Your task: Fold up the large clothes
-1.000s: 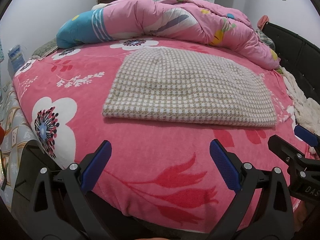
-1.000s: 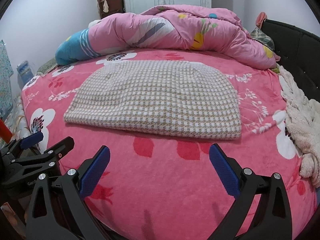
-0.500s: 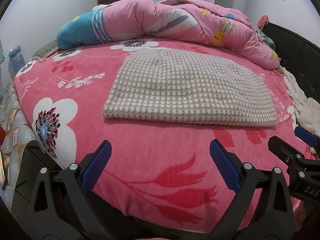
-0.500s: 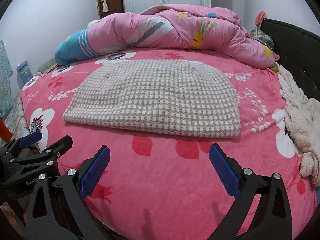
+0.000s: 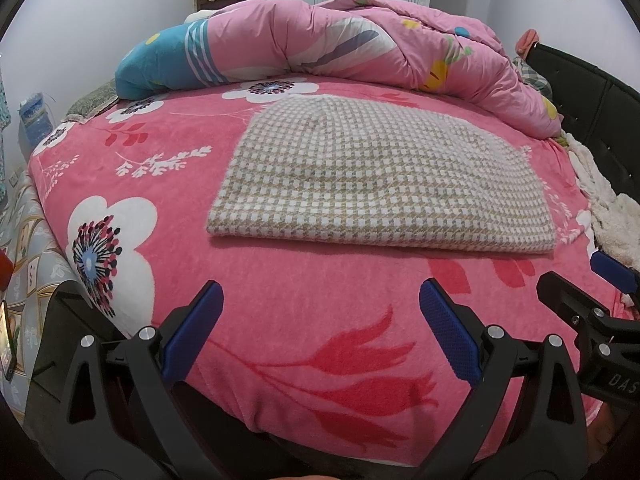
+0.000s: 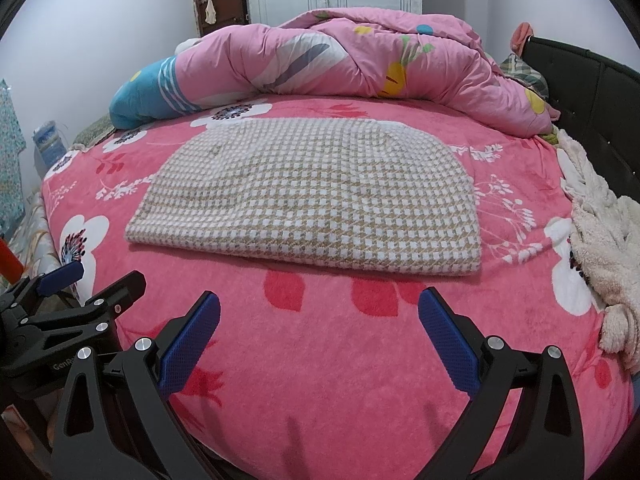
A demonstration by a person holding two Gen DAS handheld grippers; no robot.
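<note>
We count one folded checked garment [image 5: 380, 178] lying ahead of the fingers, one bunched pink quilt [image 5: 360, 40] beyond it, one cream fleece heap [image 6: 600, 232] off right, and two grippers, left [image 5: 320, 336] and right [image 6: 320, 336].

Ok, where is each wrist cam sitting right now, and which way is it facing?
Left wrist: behind the open left gripper at the bed's near edge, facing the checked garment; right gripper shows at right.
Right wrist: behind the open right gripper, same heading; left gripper shows at left.
Shared: garment, pink quilt, floral bedspread.
</note>
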